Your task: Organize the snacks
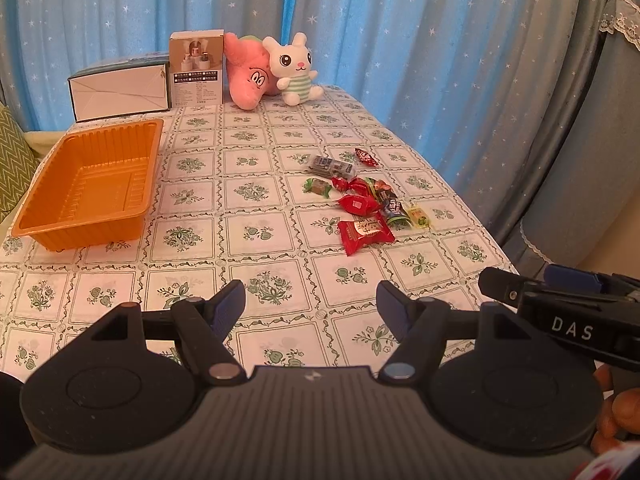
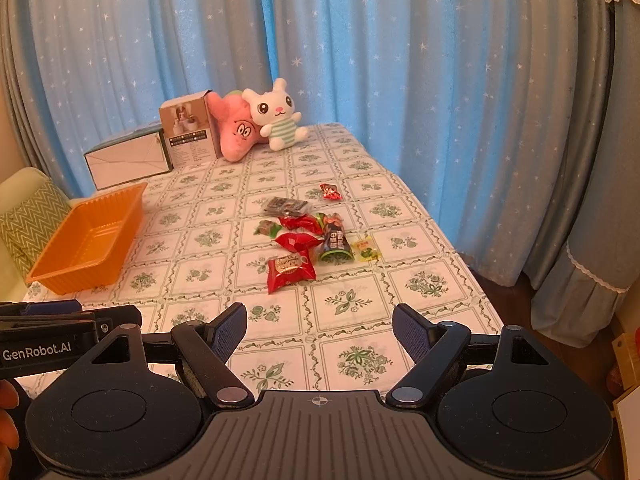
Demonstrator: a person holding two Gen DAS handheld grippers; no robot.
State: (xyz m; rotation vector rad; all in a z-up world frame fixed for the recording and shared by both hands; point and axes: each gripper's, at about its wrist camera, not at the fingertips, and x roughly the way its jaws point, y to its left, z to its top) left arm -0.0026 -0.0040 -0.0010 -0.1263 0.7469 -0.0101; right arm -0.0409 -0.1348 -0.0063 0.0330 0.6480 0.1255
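A pile of wrapped snacks lies on the tablecloth: a red packet (image 1: 365, 234) (image 2: 290, 269) nearest me, more red candies (image 1: 359, 204) (image 2: 297, 241), a green-wrapped candy (image 1: 317, 187), a dark bar (image 1: 330, 165) (image 2: 286, 206), a yellow sachet (image 1: 418, 215) (image 2: 366, 251) and a lone red candy (image 1: 365, 157) (image 2: 330, 192) farther back. An empty orange tray (image 1: 86, 184) (image 2: 90, 240) sits at the left. My left gripper (image 1: 311, 308) is open and empty above the near table. My right gripper (image 2: 319, 328) is open and empty, short of the snacks.
At the far end stand a white box (image 1: 120, 94) (image 2: 128, 160), a small carton (image 1: 196, 70), a pink plush (image 1: 248, 76) and a white bunny plush (image 1: 292, 68) (image 2: 278, 114). Blue starred curtains hang behind. The table's right edge (image 1: 492, 236) drops off.
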